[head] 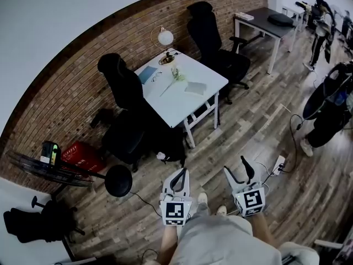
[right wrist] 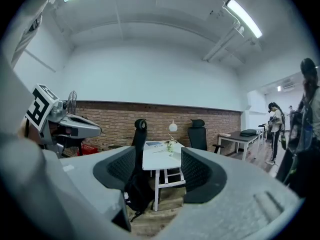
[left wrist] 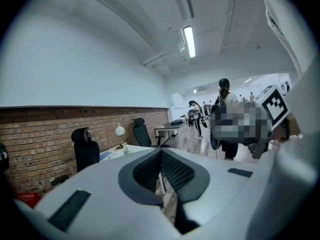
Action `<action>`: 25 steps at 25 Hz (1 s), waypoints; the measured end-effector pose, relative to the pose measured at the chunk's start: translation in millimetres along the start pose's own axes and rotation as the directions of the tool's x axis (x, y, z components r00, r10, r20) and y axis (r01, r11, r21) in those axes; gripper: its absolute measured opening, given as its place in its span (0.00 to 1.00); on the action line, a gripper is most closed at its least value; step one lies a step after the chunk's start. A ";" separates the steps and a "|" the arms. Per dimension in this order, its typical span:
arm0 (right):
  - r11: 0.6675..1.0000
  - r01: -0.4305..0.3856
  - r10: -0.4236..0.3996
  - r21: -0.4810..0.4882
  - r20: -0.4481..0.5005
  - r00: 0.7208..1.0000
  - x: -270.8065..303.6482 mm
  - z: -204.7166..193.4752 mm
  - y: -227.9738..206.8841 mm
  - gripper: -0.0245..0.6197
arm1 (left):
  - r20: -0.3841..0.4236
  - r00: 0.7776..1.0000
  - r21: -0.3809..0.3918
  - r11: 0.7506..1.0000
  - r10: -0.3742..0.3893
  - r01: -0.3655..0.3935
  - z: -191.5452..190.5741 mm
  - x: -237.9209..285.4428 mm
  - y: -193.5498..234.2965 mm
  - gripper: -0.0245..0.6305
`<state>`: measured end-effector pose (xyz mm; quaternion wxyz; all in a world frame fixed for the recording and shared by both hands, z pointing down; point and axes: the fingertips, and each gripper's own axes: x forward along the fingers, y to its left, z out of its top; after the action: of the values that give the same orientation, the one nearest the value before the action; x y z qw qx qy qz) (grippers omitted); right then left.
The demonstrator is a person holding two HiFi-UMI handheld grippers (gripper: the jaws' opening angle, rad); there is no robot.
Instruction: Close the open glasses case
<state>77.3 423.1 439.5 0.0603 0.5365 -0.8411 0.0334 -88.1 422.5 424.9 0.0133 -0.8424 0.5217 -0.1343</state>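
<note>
Two grippers hang low at the near edge of the head view, well apart from the white worktop [head: 165,101] across the wooden floor. The left gripper [head: 178,174] has its jaws together with nothing between them. The right gripper [head: 237,169] has its jaws apart and empty, and the worktop shows through the gap in its own view.

The glasses case [head: 194,86] is probably the pale flat thing toward the right end of that worktop, but it is too small to tell how its lid stands. The task looks not yet begun, so the first risk lies in the approach: a power strip [head: 278,164] and its cable lie on the floor just right of the right gripper and could catch a foot.

At the worktop, a black chair [head: 127,90] crowds the left side, and a small plant [head: 176,73] stands near the case, where a careless reach might knock it over. Pressing the lid with one gripper alone could make the light case slide or tip, so the other should steady its base
</note>
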 end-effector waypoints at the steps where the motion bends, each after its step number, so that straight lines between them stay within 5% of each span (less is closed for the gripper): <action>1: 1.000 0.001 -0.001 -0.001 -0.002 1.000 7.1 1.6 0.5 0.48 | -0.001 1.000 0.001 1.000 -0.006 0.006 0.2 4.7 5.1 0.04; 25: 0.997 0.074 -0.075 -0.024 -0.047 0.996 130.3 30.2 19.0 0.48 | 0.044 0.992 -0.016 0.993 -0.116 0.117 9.5 85.1 110.5 0.04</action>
<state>3.7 310.4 427.7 0.0875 0.5657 -0.8192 0.0348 -146.8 296.0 415.9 0.0087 -0.8742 0.4724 -0.1120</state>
